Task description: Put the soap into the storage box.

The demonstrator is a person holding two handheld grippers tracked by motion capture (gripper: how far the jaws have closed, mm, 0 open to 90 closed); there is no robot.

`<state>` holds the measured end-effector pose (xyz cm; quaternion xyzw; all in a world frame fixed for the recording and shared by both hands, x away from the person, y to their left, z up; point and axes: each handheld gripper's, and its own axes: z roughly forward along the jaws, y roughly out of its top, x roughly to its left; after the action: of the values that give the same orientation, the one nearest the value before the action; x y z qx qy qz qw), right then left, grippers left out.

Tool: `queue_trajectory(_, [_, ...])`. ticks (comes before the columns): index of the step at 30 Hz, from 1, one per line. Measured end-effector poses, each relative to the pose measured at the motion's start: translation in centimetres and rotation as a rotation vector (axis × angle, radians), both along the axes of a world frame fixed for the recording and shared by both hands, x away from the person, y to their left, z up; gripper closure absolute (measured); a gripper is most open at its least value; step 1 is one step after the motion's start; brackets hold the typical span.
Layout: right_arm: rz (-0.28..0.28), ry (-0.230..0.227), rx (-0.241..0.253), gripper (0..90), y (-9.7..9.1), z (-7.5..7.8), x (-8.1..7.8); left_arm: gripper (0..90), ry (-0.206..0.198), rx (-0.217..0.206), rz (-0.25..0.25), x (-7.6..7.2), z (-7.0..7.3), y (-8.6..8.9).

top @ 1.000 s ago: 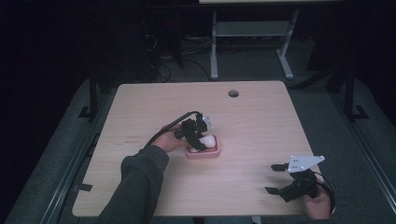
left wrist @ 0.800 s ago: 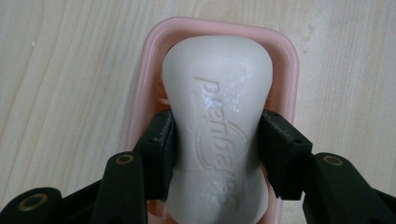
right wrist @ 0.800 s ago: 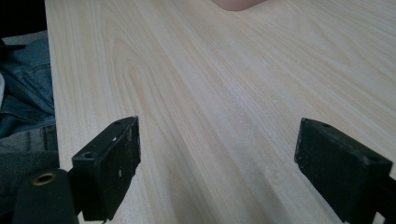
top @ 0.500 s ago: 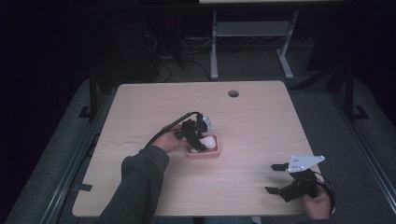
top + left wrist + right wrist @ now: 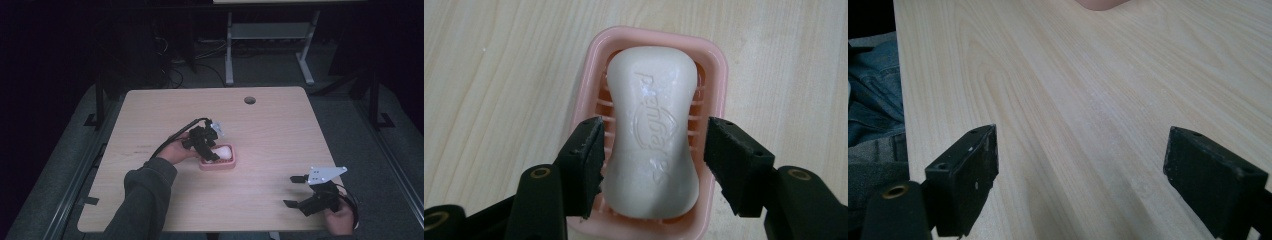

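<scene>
Two grippers in view. Left gripper (image 5: 651, 165): jaws just opened, straddling soap (image 5: 652, 131) without pressing (small gap on each side). Soap lying in pink dish (image 5: 719, 75), left of table (image 5: 150, 110) centre. Right gripper (image 5: 1080, 185): jaws wide, empty, near right corner.

The soap bar (image 5: 651, 135) lies in the soap dish (image 5: 589, 85), and the dish stands on the table (image 5: 270, 125) near its middle. The left tongs (image 5: 651, 150) are over the dish, one jaw at each side of the bar. The right tongs (image 5: 295, 191) are well apart, at the near right corner of the table.
</scene>
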<state>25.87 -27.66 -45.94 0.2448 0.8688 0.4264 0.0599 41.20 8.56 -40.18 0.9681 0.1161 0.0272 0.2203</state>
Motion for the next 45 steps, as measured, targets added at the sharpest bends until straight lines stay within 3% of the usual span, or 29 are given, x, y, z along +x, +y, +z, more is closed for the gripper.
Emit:
queue_trajectory(7, [-0.005,-0.003,0.000,14.1,-0.1,0.0,0.0,36.3,-0.010,-0.034,0.013,-0.4,0.6,0.9])
queue_trajectory(18, [-0.012,-0.001,0.000,14.1,-0.1,0.0,0.1,33.0,-0.035,-0.045,0.016,-1.3,1.5,1.6])
queue_trajectory(21, [-0.017,0.000,-0.001,14.0,-0.1,0.0,0.1,32.1,-0.038,-0.070,0.034,-1.6,1.5,2.0])
queue_trajectory(28, [-0.024,-0.002,-0.002,14.0,-0.2,0.0,0.0,31.9,-0.050,-0.074,0.036,-2.1,1.6,2.9])
queue_trajectory(36, [-0.025,-0.001,-0.005,14.0,-0.2,0.0,0.0,31.7,-0.034,-0.080,0.044,-2.7,1.3,3.7])
queue_trajectory(45, [-0.029,0.000,-0.006,14.1,-0.2,0.0,0.0,30.7,-0.055,-0.085,0.039,-3.5,1.5,4.3])
